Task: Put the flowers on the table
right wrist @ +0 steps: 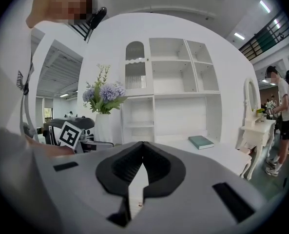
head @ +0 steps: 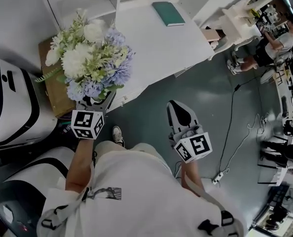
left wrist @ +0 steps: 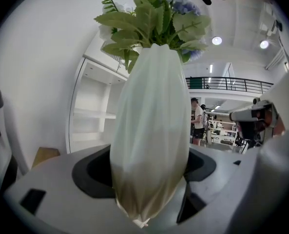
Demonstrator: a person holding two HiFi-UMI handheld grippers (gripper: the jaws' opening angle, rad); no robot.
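Two sets of jaws stand differently: those of the left gripper (head: 96, 102) are spread wide and pinch the lower, tapering part of a white vase (left wrist: 151, 130), while those of the right gripper (head: 181, 113) are drawn together with nothing between them. The vase carries a full bunch of white and lilac artificial flowers (head: 89, 58) and hangs in the air, upright, by the near corner of the white bench (head: 161, 48), not yet set down on it. A teal book (head: 168, 13) lies well apart, toward the far side of the bench. The main risk, as I judge it, is the load's balance: the bunch is broad and heavy-looking above a narrow base, and the grip sits low on a smooth taper, so a quick swing could tip the vase in the jaws or let it slide. Setting it too near the edge could send it onto the grey floor (head: 200, 98).
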